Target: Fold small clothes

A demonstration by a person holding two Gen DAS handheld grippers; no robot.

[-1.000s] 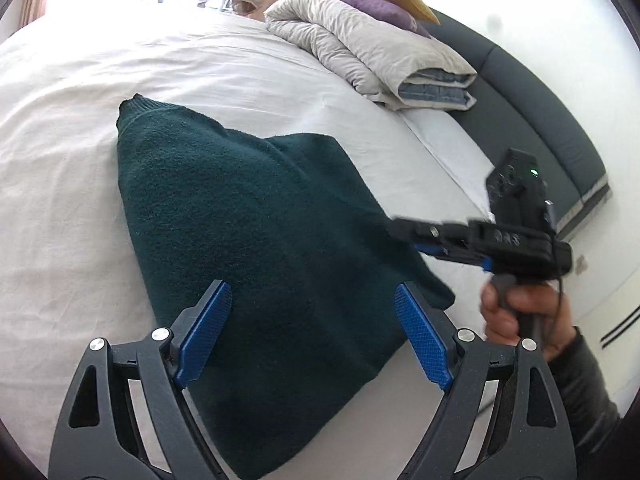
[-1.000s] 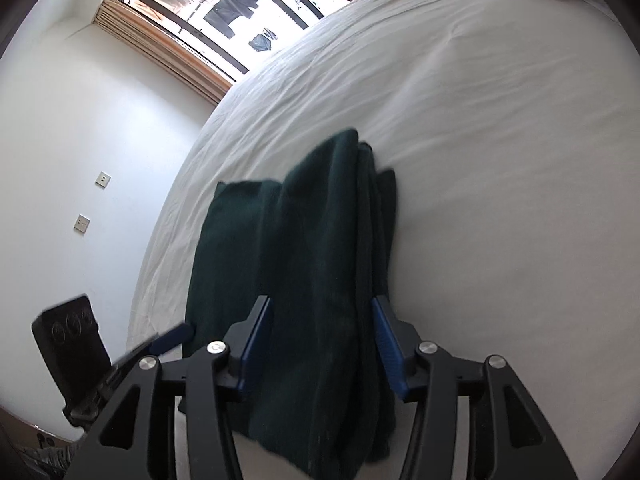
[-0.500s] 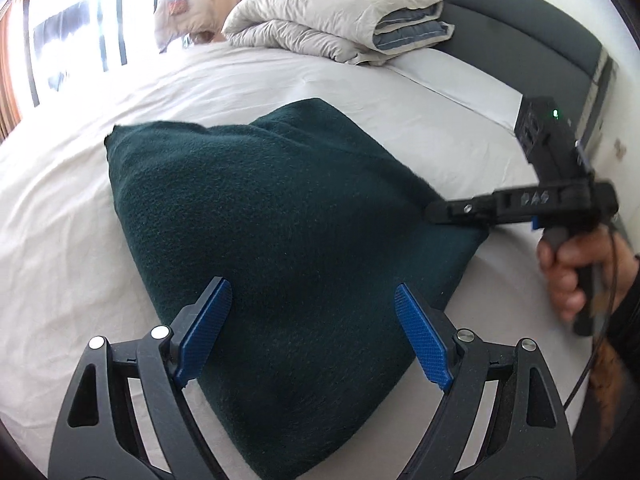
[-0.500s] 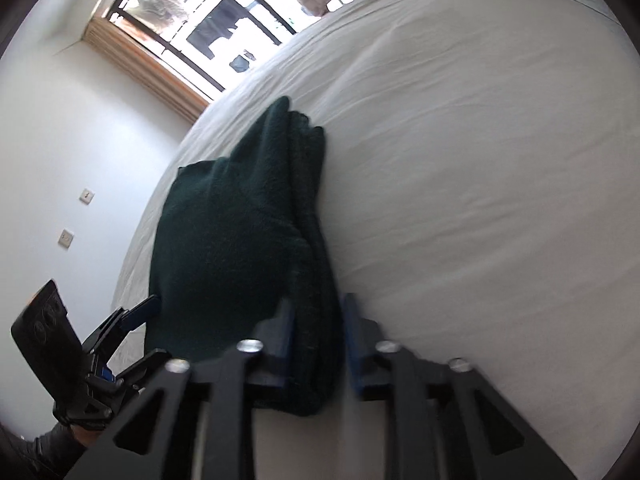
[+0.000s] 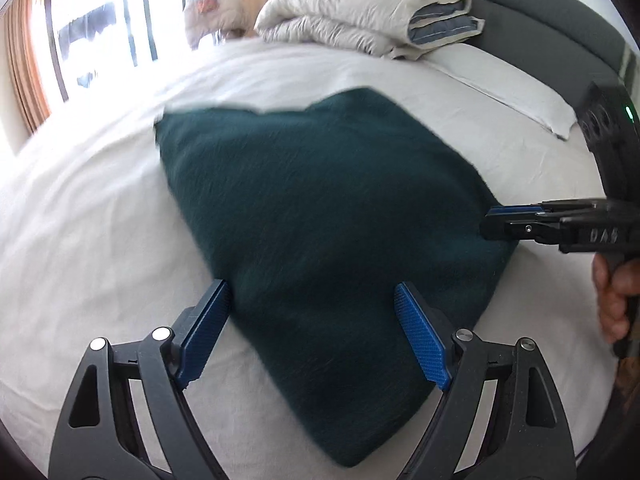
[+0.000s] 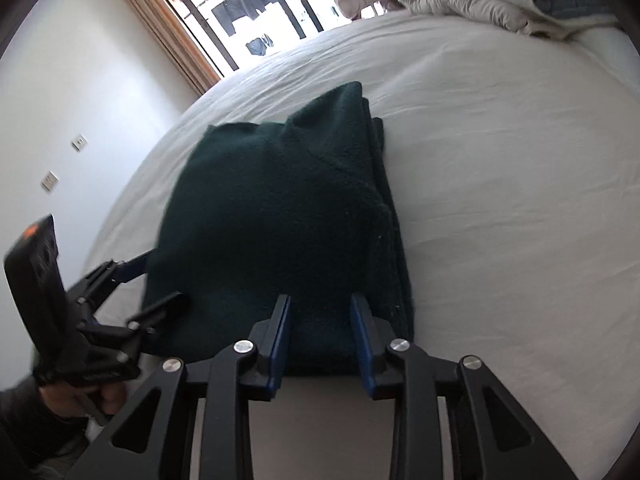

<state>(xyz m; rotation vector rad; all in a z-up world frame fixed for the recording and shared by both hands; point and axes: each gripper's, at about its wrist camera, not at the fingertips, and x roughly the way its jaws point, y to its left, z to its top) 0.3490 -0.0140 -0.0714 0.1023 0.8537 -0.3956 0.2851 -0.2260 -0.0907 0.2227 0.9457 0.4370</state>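
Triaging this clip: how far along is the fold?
Done: the dark green garment already lies doubled in layers on the bed. In hand: right tongs pinch its near edge; left tongs are open over it. Left: the last fold, then release.

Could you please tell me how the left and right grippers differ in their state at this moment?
The left gripper has its jaws wide open over the green garment, gripping nothing; the right gripper has just been closing and is clamped on the garment's near edge. The left sits above the cloth's middle, the right at its edge. Both have blue pads and point down at the bed.
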